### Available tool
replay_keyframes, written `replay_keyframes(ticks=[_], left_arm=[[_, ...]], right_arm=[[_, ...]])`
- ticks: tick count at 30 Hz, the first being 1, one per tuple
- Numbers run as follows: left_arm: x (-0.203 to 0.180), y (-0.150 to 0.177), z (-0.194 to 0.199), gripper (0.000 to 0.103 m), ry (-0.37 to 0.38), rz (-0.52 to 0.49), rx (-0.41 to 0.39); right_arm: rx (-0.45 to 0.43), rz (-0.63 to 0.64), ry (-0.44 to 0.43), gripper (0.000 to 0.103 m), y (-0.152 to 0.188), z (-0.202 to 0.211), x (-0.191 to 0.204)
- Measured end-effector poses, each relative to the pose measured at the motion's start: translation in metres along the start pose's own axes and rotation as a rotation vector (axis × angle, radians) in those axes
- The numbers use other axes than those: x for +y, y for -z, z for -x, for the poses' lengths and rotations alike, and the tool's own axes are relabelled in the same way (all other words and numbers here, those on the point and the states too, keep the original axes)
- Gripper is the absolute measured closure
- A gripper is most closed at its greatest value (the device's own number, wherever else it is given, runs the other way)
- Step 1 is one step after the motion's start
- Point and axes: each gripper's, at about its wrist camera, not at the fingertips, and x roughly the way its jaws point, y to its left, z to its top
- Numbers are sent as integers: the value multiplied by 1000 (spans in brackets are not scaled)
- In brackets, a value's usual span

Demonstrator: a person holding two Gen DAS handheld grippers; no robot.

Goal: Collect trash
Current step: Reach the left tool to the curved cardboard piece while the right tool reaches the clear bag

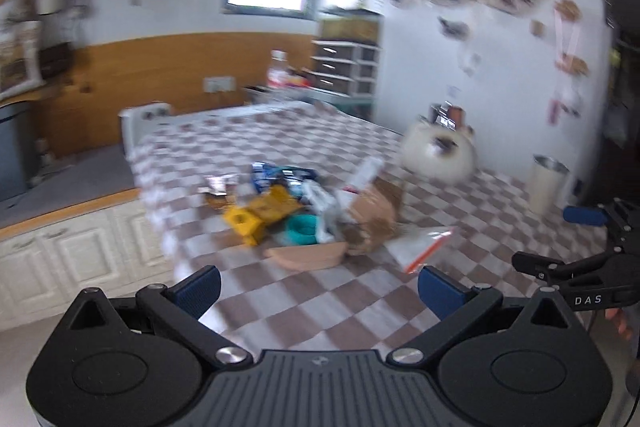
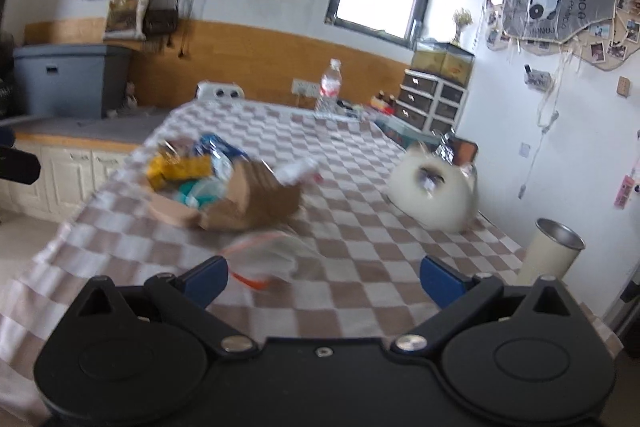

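Left gripper (image 1: 319,291) wide, empty | right gripper (image 2: 324,281) wide, empty | trash pile (image 1: 288,211) mid-table on checkered cloth (image 1: 320,307): yellow wrapper, teal cup, cardboard | clear bag (image 2: 266,255) near, just right | bin (image 2: 554,253) far right, contents unseen.

Both views are smeared by motion. Ahead of the left tool (image 1: 318,287), the trash pile (image 1: 296,211) on the checkered bench (image 1: 304,307) blurs into yellow, teal and brown shapes, its wrappers unreadable. To that tool's right, the right tool (image 1: 580,259) is cut off by the picture's edge. Just beyond the right tool (image 2: 324,279), a clear bag with an orange strip (image 2: 264,259) is too blurred to tell its contents. The white round object (image 2: 434,191) farther right stays indistinct.
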Motion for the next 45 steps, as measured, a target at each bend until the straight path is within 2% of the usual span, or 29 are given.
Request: replay_keyframes(ticks=[4,6,13,20,27,29,32,35,37,40,45], left_arm=[[4,-9,-47,0,117,-34,45],[8,-13,-70,0,142,-45,57],[32,-17,-144,0,149,-12,130],[43,-9,-176,0,121,143,160],[16,-4,-179,0,-53,178,161],[11,-4,-179,0,-100,177,161],[7,-2,-180,0,-153,169,154],[7,-2,-180,3,-179,170,148],[9,-2,-178,7,-186,178,140],[11,-1,-176,12,-190,189,129],[14,0,-171,18,-189,213,114]], right_arm=[[35,32,-10,4,7,-19,-9],[50,36,-18,6,9,-27,-14],[70,-4,-59,6,13,-45,-22],[84,-66,-89,6,15,-58,-29],[92,-132,-103,6,15,-81,-32],[92,-134,-127,5,13,-87,-29],[113,-172,-211,5,11,-95,-28],[156,-304,-243,6,8,-102,-33],[152,-351,-256,8,8,-101,-33],[151,-425,-229,13,9,-97,-29],[136,-670,-239,20,21,-80,-29]])
